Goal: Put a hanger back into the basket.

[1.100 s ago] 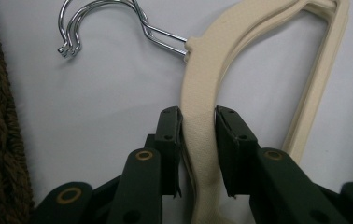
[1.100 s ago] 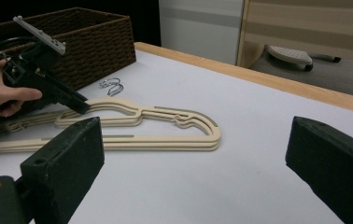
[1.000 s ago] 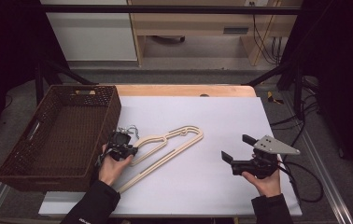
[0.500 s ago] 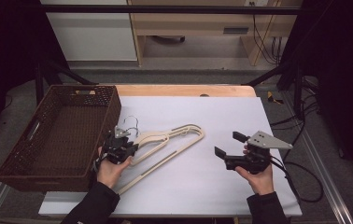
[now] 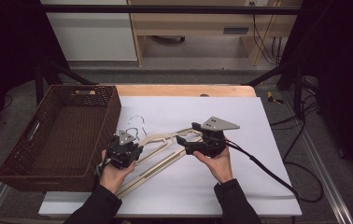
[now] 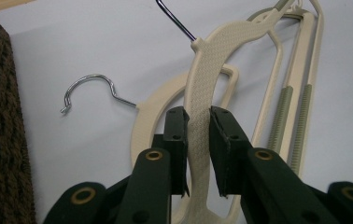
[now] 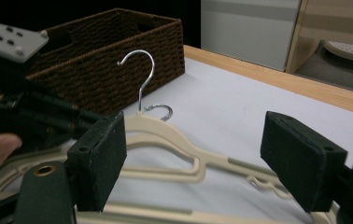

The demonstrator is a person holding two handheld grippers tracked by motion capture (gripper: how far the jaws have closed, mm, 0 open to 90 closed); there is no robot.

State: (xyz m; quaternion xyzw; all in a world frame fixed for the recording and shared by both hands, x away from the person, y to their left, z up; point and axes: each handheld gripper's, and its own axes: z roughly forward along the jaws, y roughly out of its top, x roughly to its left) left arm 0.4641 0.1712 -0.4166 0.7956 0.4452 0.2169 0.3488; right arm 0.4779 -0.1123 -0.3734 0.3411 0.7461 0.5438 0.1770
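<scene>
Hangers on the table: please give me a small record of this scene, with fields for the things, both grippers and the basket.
things: two cream hangers with metal hooks, lying on white sheet
upper hanger: lifted at its shoulder, hook raised
left gripper: shut on upper hanger, pads pressing both faces of its shoulder
right gripper: open, jaws have just been closing, hanger arms between them, pads not touching
basket: brown wicker, left of hangers, nothing in it
</scene>
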